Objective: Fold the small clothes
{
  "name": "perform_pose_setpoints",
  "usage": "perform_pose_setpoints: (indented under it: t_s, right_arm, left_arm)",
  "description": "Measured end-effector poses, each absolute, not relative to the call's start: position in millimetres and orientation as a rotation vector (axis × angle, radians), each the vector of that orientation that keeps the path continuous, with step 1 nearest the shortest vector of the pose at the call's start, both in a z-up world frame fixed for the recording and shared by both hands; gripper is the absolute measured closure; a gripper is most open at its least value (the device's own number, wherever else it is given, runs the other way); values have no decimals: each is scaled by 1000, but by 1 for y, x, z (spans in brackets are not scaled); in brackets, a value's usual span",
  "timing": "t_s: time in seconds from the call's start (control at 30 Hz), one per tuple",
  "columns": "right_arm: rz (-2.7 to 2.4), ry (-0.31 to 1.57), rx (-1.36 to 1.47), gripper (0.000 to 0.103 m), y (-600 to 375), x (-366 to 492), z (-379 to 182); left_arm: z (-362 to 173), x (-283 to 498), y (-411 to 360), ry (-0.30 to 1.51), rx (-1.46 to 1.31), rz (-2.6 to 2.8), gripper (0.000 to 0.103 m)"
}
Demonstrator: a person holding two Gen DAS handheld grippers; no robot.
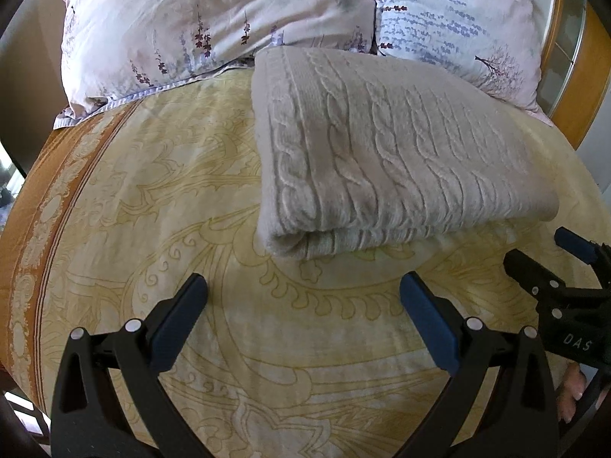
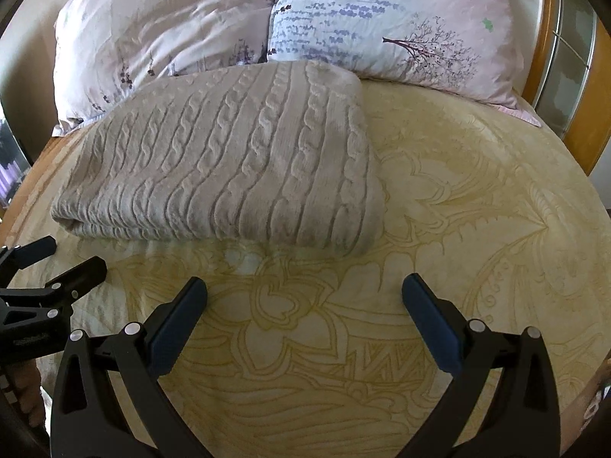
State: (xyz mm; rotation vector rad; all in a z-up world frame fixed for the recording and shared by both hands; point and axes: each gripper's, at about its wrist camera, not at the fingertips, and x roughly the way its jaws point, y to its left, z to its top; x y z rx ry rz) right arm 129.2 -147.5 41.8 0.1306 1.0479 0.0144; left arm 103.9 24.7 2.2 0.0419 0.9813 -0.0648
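A: Where is the knit lying?

B: The knit [image 1: 385, 145] is lying folded on the bedspread [image 1: 160, 198], its far edge touching the pillows [image 1: 214, 19].

A: And the grippers?

B: The left gripper [image 1: 303, 297] and the right gripper [image 2: 304, 297] are hovering just short of its near edge, fingers spread wide, gripping nothing.

A: So which step?

B: Probably between folds. Next, both are needing to reach the near edge and pinch it.

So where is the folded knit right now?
The knit lies folded on the bedspread, just below the pillows, ahead of both open hand-held grippers.
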Motion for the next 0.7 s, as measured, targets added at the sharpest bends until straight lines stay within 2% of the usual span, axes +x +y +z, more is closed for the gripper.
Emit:
perform_pose_setpoints:
  t_s: [0.7]
  right_arm:
    - [7, 1048, 124, 1, -146, 129, 41]
  left_arm:
    - [2, 105, 25, 978, 44, -62, 2]
